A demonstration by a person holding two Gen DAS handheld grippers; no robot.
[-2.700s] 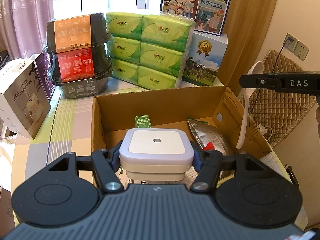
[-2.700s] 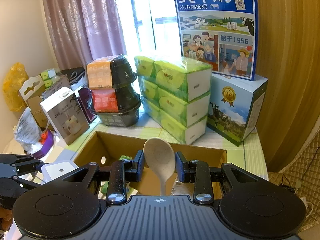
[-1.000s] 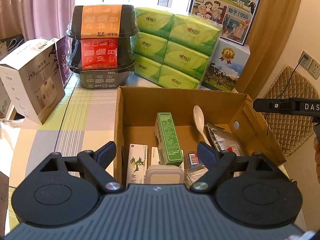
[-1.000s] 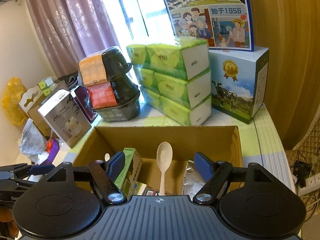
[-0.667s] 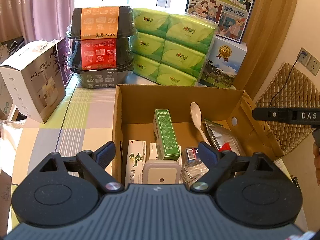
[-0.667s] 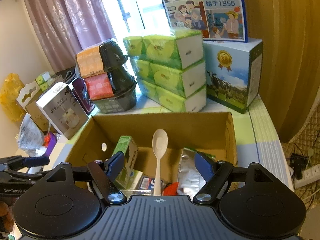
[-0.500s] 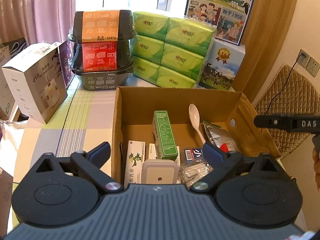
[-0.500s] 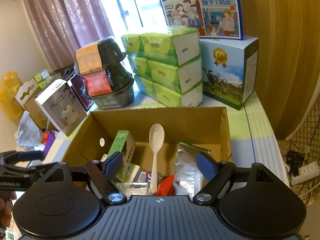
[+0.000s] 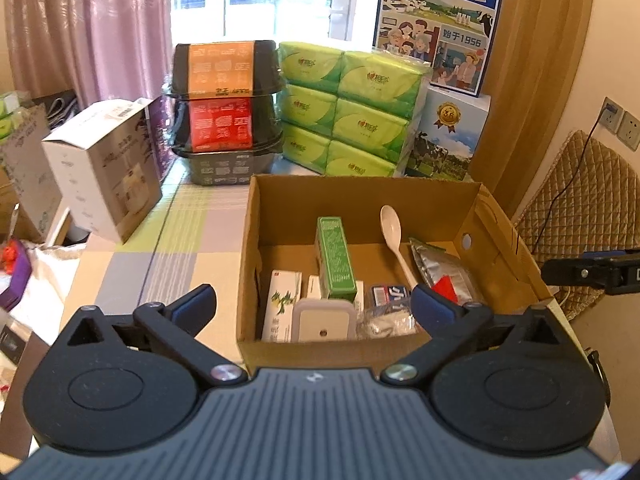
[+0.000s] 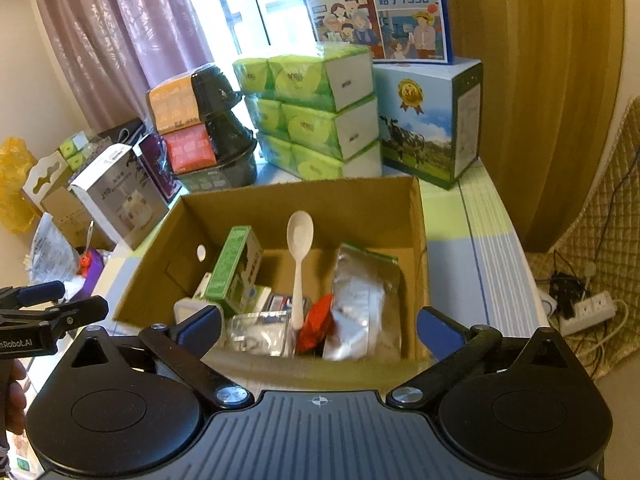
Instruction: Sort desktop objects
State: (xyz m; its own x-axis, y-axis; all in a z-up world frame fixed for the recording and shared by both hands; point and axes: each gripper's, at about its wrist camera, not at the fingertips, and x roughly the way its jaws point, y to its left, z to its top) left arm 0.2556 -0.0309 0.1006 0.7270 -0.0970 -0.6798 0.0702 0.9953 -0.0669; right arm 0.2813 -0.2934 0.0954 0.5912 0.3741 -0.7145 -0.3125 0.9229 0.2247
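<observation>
Since both tools are hanging just outside the near wall of the box, here's the rundown:

left gripper (image 9: 314, 306): fingers spread wide, nothing between them, hovering at the near edge of the cardboard box (image 9: 362, 190).

right gripper (image 10: 320, 326): same deal, fingers wide apart and empty, over the near right corner of the box.

where the stuff is: all in the box. White square container (image 9: 323, 319) sits against the near wall, green carton (image 9: 335, 258) lies on top of other packs, white spoon (image 10: 299, 258) leans tilted with its bowl toward the far wall, silver foil pouch (image 10: 366, 304) on the right side.

what could go wrong: my guess, the spoon is only propped on loose items, so a bump on the box wall could make it slide down. The green carton looks perched too and could tip off. Either gripper dipping low could catch the box rim and drag the box along the desk (image 9: 132, 256).

hard to see: the clear crinkly packet (image 10: 258, 330) and the red thing (image 10: 318, 322) beside it, can't tell what they are. The box floor under the pile is hidden, and both gripper bodies cut off the nearest strip of desk, so whether anything's left to sort there, no idea.
</observation>
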